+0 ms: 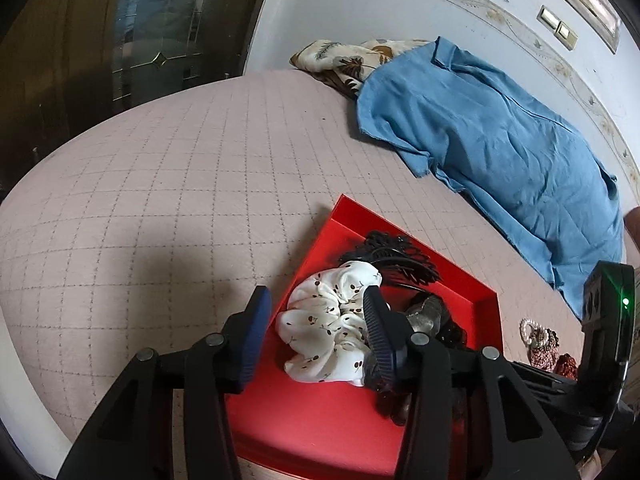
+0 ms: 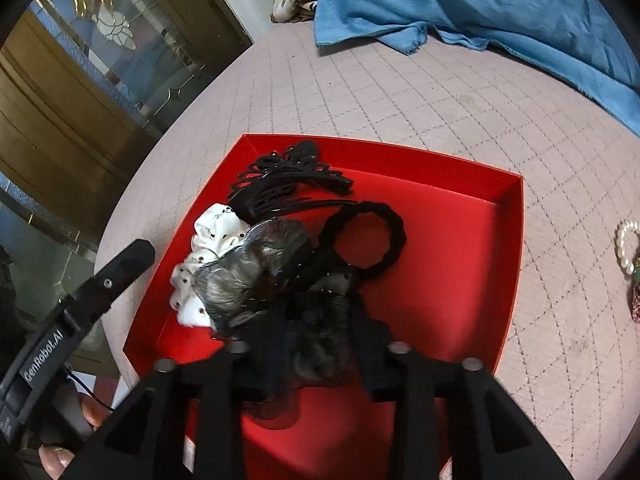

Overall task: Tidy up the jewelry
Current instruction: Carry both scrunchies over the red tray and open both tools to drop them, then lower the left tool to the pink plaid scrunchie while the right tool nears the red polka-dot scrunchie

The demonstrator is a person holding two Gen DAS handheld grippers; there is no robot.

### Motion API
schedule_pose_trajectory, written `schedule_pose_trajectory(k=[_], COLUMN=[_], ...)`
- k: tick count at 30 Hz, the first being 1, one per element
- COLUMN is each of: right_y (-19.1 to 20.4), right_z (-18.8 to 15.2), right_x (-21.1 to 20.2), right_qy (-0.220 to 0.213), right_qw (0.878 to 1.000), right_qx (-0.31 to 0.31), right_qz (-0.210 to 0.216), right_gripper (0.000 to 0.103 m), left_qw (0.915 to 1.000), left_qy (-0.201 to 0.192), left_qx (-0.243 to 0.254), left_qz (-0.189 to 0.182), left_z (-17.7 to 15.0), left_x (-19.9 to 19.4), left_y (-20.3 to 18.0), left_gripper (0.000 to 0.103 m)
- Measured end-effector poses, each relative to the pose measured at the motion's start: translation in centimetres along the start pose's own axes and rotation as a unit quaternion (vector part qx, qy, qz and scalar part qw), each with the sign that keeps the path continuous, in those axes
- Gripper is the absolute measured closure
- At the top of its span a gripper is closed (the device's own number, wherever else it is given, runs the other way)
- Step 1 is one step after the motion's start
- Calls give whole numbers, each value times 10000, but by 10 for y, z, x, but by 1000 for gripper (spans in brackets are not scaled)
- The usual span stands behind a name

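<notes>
A red tray (image 1: 472, 280) (image 2: 472, 200) lies on the pink quilted bed. In it are a white dotted scrunchie (image 1: 328, 320) (image 2: 208, 236), a black hair claw (image 1: 400, 256) (image 2: 280, 184), a black braided hair tie (image 2: 364, 240) and a grey-black gauzy hair bow (image 2: 256, 272). My left gripper (image 1: 316, 328) is open over the tray's left edge, its fingers either side of the white scrunchie. My right gripper (image 2: 312, 344) is low over the tray with the bow bunched between its fingers, which are hidden by it. A pearl bracelet (image 1: 534, 330) (image 2: 626, 246) and beaded pieces lie right of the tray.
A blue shirt (image 1: 500, 140) (image 2: 480, 4) and a floral cloth (image 1: 344, 60) lie at the far side of the bed (image 1: 160, 184). A glass-panelled wooden door (image 2: 80, 80) stands to the left. The other gripper's body (image 1: 608, 320) is at the right.
</notes>
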State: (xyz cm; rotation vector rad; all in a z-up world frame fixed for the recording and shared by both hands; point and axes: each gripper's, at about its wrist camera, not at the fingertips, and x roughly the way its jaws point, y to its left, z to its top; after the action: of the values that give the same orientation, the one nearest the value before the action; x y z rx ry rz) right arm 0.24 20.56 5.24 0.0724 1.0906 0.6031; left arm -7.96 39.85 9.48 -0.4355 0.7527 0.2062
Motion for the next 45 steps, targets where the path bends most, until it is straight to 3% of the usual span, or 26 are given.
schedule_pose_trajectory(k=[7,16,23,27,34,39,45], right_y=[-3,-31,-89,-132,-203,-247,-293], right_z=[-5,-41,-85,-111,-145,-167,-180], right_x=[-22,-86,-129,-151,-185,-208,-223], right_qy=[-273,-849,-1065,-1144,-1357,-1546,-1720], right_qw=[9995,9940,9889,9850,9736,9624,9491], right_qx=[-79,-296,45,462,1164,1580,2019], right_qz=[-171,-617,-1037,-1207,-1417,-1577,-1696], right_gripper=[39,35,34,34,34,32,32], left_qw=[10000,9976,9888,9838,9736,9727,9653], left_qy=[-38,-197,-454,-331,-20,193,446], left_qx=[81,555,1329,1651,2218,2302,2570], left_qz=[32,368,514,622,529,197,-131], left_z=[-2,-14,-37,-51,-81,-90,-100], left_x=[-1,-5,-18,-21,-38,-46,-44], left_y=[-2,-26,-68,-89,-133,-159,-204], left_gripper=[51,48,38,36,36,35,34])
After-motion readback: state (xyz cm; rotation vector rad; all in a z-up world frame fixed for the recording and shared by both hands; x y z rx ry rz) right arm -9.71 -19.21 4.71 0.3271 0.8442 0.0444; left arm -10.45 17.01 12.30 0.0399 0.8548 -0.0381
